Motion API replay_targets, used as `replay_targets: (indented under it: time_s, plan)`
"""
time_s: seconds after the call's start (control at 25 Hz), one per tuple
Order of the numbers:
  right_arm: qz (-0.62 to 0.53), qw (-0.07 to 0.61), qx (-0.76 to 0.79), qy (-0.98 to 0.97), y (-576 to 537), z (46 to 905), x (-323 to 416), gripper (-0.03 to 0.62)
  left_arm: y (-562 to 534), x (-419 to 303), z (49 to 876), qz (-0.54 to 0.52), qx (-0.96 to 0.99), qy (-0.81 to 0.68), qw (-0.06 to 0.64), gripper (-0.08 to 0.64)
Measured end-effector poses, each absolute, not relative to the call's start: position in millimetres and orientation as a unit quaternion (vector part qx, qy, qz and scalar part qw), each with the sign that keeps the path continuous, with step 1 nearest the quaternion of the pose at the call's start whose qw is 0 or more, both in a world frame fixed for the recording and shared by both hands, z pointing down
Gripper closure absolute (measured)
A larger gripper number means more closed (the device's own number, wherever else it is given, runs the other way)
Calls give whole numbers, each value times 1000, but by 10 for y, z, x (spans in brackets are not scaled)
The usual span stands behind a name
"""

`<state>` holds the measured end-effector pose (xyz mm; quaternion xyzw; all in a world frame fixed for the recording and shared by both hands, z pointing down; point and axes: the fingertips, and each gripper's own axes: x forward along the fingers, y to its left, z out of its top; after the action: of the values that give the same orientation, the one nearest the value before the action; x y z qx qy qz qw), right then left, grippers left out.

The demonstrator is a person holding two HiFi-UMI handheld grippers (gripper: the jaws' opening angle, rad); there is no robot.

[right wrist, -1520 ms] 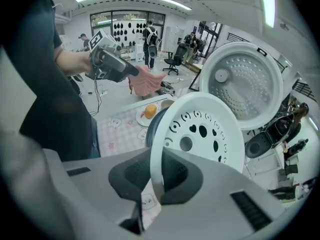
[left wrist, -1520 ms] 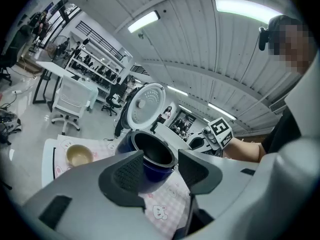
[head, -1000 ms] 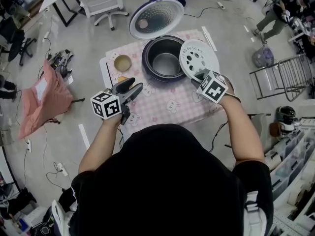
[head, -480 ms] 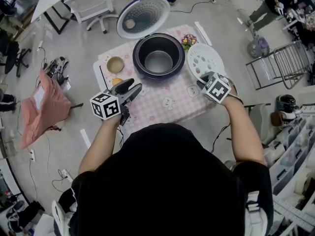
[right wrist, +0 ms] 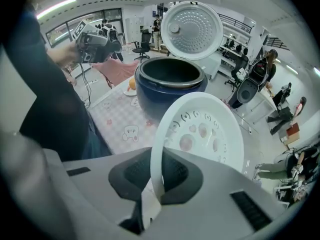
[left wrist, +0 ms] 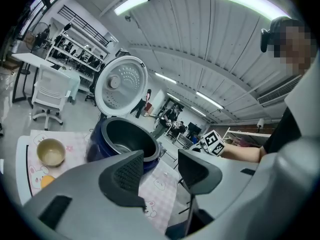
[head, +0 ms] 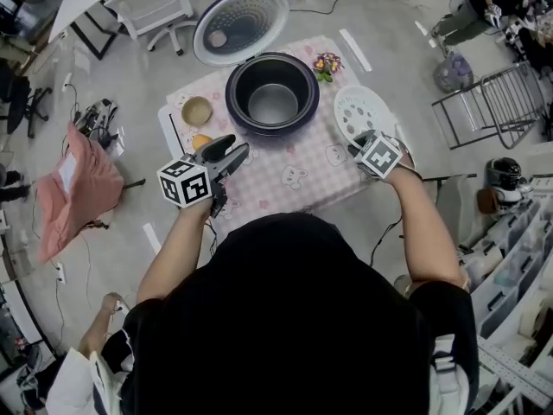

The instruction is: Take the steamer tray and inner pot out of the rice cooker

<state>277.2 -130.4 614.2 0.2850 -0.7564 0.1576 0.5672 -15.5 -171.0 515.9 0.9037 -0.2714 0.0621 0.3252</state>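
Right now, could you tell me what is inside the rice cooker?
Only the pot, which looks empty. The tray is already out, clamped by its rim in the right tongs beside the cooker. Whatever lies beneath the pot is covered.

rice cooker [head: 233, 102] mouth unobstructed at upper centre, open lid [head: 240, 26] behind it, small bowl [head: 197, 111] at its left, steamer tray [head: 363, 111] at its right, bare checked cloth [head: 294, 180] below

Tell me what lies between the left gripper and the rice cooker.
Only bare checked tablecloth separates the left gripper from the rice cooker, as the head view shows.
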Motion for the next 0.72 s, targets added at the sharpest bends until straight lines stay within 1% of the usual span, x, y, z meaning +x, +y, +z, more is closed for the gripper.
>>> replay_targets:
  time_s: [0.24,0.44,0.56,0.72]
  plan:
    - [174,573,261,-757,-1292,6448,2792,563,-1760,-125,5227,72,898,-277,334,327]
    - [170,602,246,-740,-1276,6788,2886,563,-1777,-94,5310,76,894,-282,339,327]
    - [194,601,226,-742,-1220,7036,2880,563,-1804,-81,5361,78,891,-286,344,327]
    - [186,607,233,-736,-1337,7209,2974,563,-1835,-97,5425,82,885,-293,351,326]
